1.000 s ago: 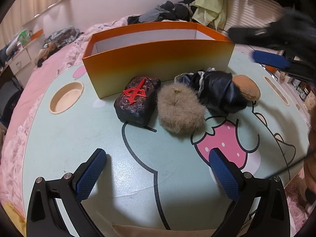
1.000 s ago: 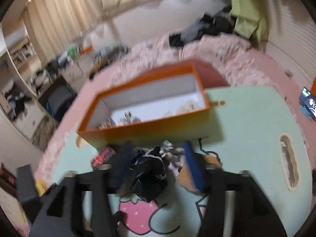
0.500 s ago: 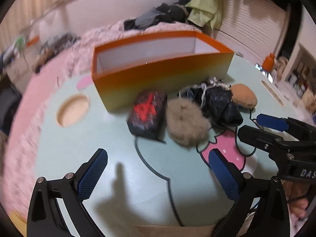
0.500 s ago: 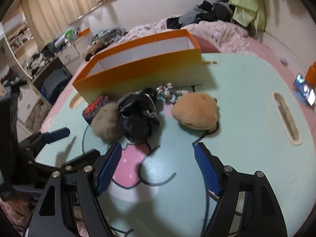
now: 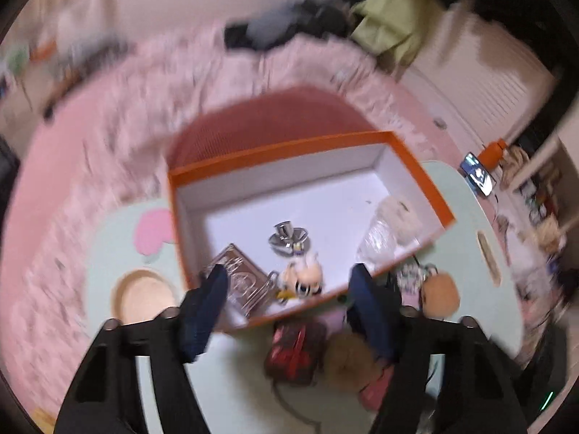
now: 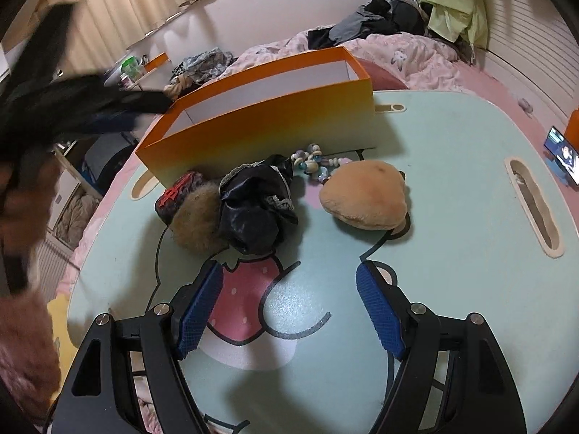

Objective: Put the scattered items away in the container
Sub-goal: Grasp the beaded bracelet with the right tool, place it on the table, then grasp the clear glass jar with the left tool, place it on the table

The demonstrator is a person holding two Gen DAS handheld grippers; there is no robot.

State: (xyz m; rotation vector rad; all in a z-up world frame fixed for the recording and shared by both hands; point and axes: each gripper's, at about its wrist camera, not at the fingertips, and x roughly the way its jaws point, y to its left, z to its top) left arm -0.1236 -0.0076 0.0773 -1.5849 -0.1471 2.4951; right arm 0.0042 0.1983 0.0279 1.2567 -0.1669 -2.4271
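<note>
The orange box (image 6: 260, 123) stands at the back of the green table (image 6: 452, 188). In front of it lie a dark pouch with a red emblem (image 6: 177, 195), a brown fur ball (image 6: 199, 220), a black satin bundle (image 6: 257, 202), a bead string (image 6: 315, 161) and a tan plush (image 6: 365, 195). My right gripper (image 6: 289, 311) is open and empty, low over the table, short of them. My left gripper (image 5: 289, 311) is open and empty, high above the box (image 5: 416, 177); that view is blurred. Inside the box lie a card case (image 5: 246, 282), a metal piece (image 5: 287, 238) and a small figure (image 5: 307, 278).
A pink bed (image 6: 416, 50) with piled clothes lies behind the table. A phone (image 6: 562, 155) lies at the right. The table has a long slot (image 6: 535, 206) on the right and a round cup recess (image 5: 144, 296) on the left.
My left gripper has risen from low over the table to high above the box, looking down into it. My right gripper came down and back, and has stayed low and open.
</note>
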